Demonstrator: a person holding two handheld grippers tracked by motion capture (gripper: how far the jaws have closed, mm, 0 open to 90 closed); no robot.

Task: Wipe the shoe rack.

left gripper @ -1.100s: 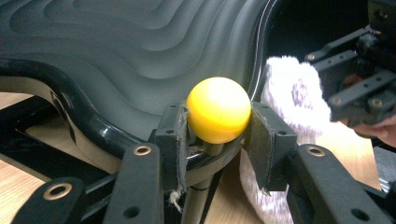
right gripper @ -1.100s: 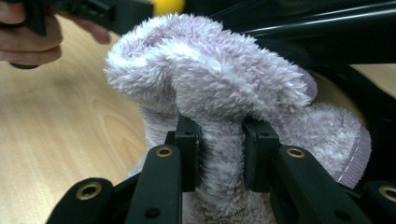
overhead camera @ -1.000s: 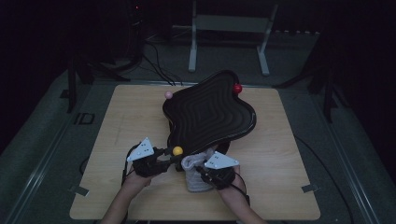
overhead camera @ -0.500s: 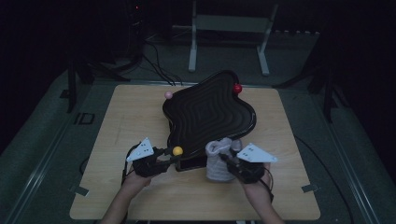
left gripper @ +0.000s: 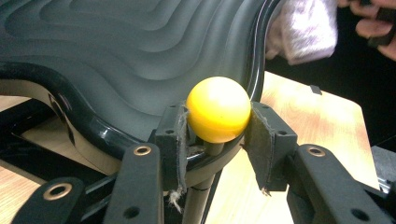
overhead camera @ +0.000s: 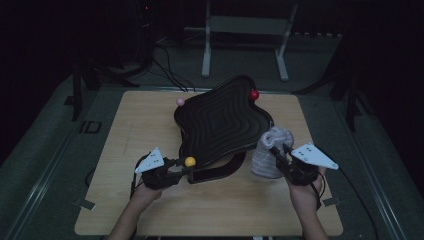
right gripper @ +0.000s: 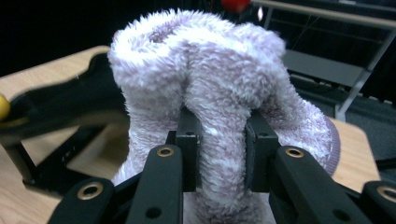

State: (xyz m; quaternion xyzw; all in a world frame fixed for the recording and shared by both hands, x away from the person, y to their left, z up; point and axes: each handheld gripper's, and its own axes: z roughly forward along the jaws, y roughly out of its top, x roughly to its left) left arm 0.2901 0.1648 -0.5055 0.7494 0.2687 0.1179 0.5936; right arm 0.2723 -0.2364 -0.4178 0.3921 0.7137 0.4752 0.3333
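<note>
A black wavy-edged board (overhead camera: 220,122) with ridged rings stands tilted on a stand in the middle of the wooden table (overhead camera: 150,115). Three ball knobs sit at its corners: yellow (overhead camera: 190,161), pink (overhead camera: 180,102), red (overhead camera: 254,94). My left gripper (overhead camera: 186,165) is shut on the yellow ball (left gripper: 218,109), its pads pressed on both sides. A fluffy pale lilac cloth (overhead camera: 270,152) hangs bunched in my right gripper (overhead camera: 278,152), off the board's right edge. In the right gripper view the pads pinch a fold of the cloth (right gripper: 224,121).
A metal frame (overhead camera: 245,30) and cables (overhead camera: 165,60) lie on the dark floor behind the table. The table's right part (overhead camera: 300,125) and near edge are bare wood. The board's black stand (overhead camera: 220,172) reaches toward the near side.
My right gripper has carried the cloth from the near middle of the table to the right and upward, beside the board's right edge. The left gripper has stayed on the yellow ball.
</note>
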